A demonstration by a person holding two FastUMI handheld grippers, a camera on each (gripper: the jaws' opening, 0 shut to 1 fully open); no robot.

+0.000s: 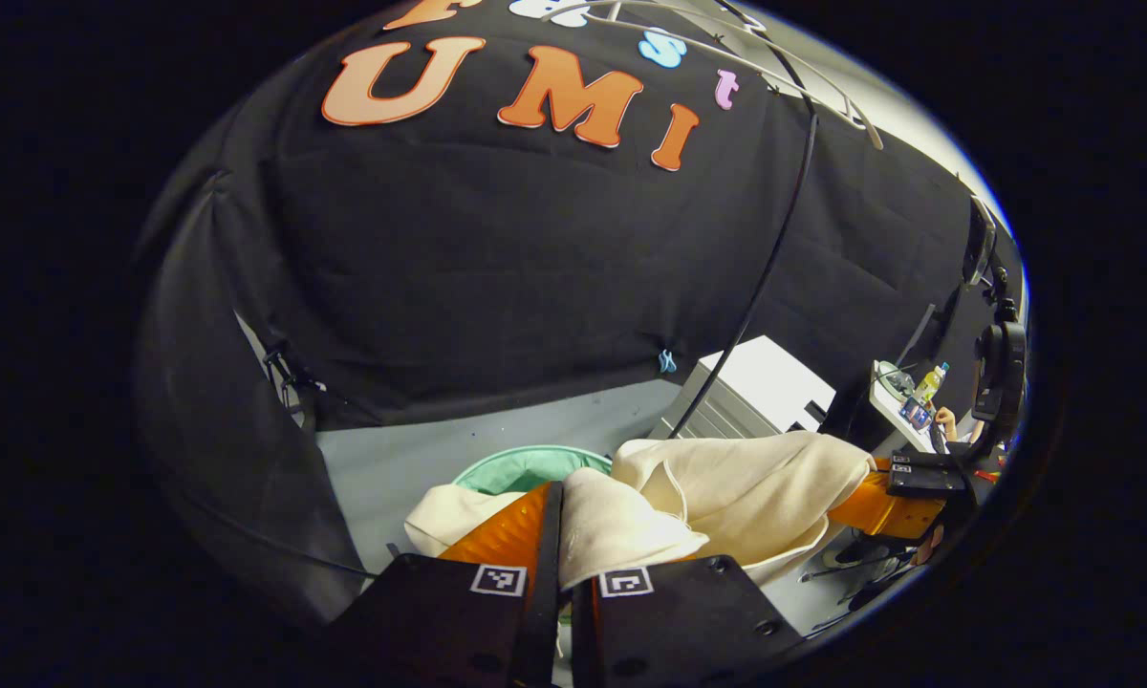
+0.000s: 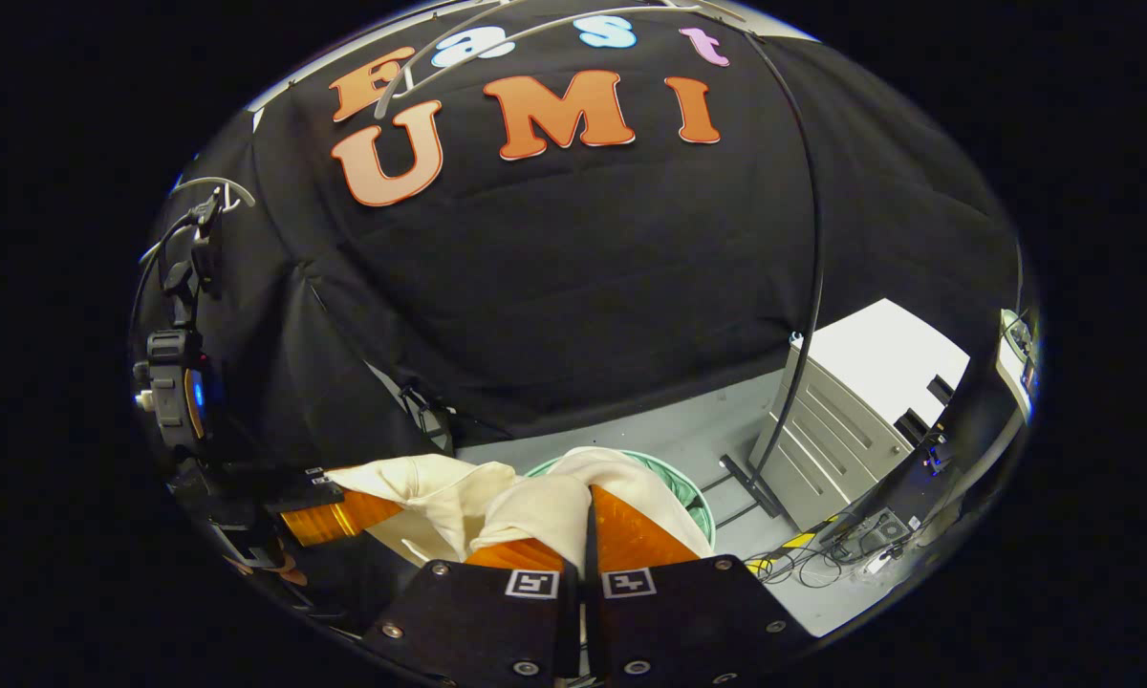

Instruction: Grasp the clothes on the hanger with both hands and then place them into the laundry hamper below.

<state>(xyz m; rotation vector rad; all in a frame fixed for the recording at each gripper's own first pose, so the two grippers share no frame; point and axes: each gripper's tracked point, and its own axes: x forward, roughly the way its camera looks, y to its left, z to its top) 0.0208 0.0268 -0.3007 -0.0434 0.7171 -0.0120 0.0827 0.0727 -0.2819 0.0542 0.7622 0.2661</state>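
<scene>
Left gripper (image 1: 556, 535) pinches a fold of the cream garment (image 1: 746, 492) at bottom centre of its view; right gripper (image 2: 588, 530) likewise clamps the cloth. Carry step, garment hanging over the green hamper (image 2: 693, 497) just behind. Next: lower together, then release.

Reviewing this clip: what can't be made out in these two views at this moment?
- Hamper: in the left gripper view the cream garment covers most of it; in the right gripper view just a strip of rim clears the cloth.
- Left tongs and right tongs: tips buried in fabric.
- Bottle on the far desk, left gripper view: too small for detail.
</scene>
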